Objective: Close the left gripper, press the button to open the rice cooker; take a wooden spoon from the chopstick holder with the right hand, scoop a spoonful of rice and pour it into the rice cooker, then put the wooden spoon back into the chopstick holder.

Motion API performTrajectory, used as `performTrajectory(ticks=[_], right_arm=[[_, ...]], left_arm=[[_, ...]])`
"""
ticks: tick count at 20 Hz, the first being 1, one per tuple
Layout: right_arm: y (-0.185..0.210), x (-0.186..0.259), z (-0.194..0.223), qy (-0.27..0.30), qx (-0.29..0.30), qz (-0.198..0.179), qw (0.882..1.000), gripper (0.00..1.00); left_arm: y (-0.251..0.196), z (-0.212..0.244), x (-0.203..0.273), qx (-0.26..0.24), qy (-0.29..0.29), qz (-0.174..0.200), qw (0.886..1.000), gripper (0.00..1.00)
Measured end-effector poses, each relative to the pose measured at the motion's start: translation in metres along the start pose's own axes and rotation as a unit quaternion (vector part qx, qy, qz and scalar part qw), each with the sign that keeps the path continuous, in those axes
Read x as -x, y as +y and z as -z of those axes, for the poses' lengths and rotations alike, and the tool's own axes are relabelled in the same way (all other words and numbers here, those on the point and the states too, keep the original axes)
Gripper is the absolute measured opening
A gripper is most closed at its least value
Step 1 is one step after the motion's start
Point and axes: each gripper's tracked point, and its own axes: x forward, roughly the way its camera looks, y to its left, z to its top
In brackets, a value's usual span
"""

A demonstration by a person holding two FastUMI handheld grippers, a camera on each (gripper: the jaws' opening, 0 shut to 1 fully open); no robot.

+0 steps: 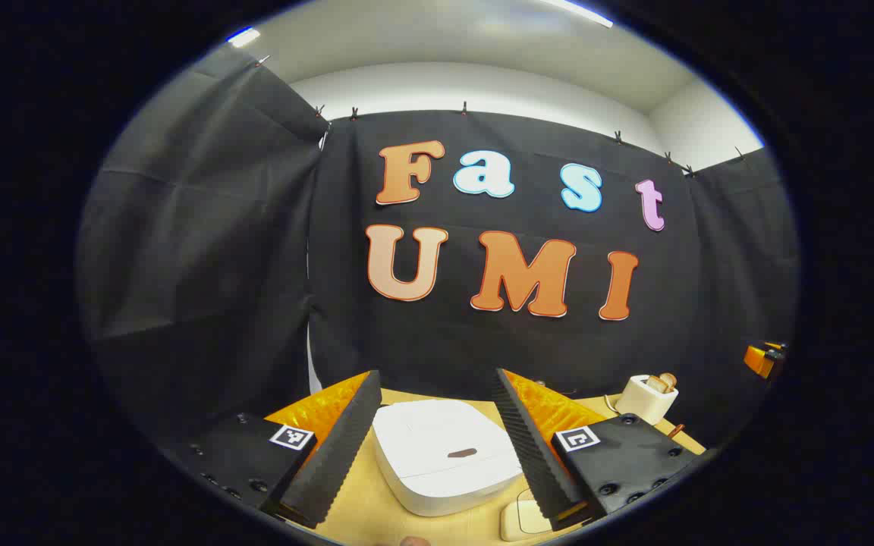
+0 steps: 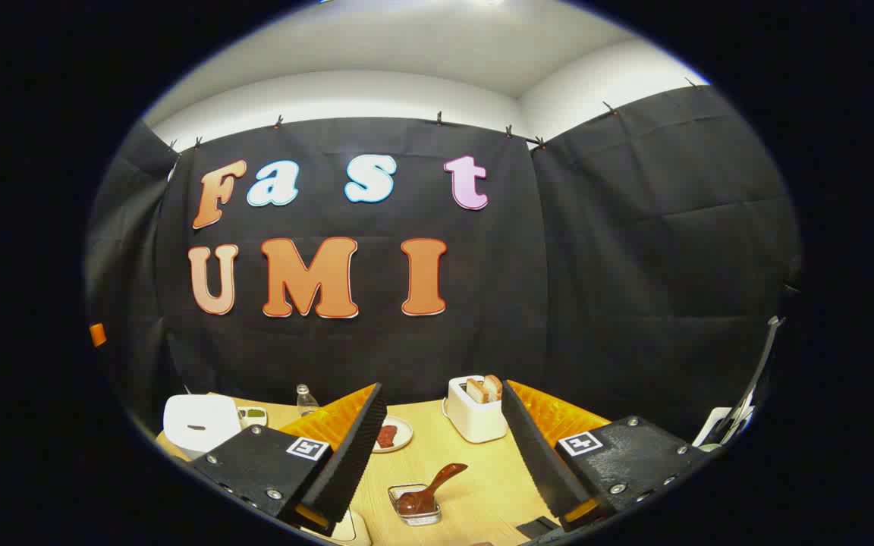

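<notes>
The white rice cooker [image 1: 444, 455] sits on the wooden table with its lid down, a small brown button [image 1: 461, 453] on top. My left gripper [image 1: 435, 379] is open just in front of the cooker, which shows between its fingers, untouched. In the right gripper view the cooker [image 2: 200, 423] stands at the far left. A dark wooden spoon [image 2: 437, 481] rests with its bowl in a small clear square dish [image 2: 416, 514], handle pointing up and right. My right gripper [image 2: 441, 385] is open and empty, short of the spoon.
A white toaster [image 2: 476, 409] with bread stands at the back, also seen as the toaster [image 1: 648, 396] to the cooker's right. A plate [image 2: 391, 434] with brown food, a small bottle [image 2: 305, 398] and a beige item [image 1: 520, 519] are on the table.
</notes>
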Motion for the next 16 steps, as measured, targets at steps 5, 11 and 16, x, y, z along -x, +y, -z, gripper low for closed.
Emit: performTrajectory(ticks=[5,11,16], right_arm=[[0.006,0.0,-0.018,-0.009,0.01,-0.009,1.0,0.94],[0.011,-0.006,-0.019,-0.006,0.016,-0.022,1.0,0.94],[0.013,-0.011,-0.014,0.001,0.012,-0.027,1.0,0.94]], left_arm=[[-0.006,-0.018,0.001,0.01,-0.016,0.013,1.0,1.0],[-0.015,-0.02,0.005,0.003,-0.009,0.022,1.0,1.0],[-0.01,-0.024,0.005,-0.012,-0.009,0.008,1.0,1.0]])
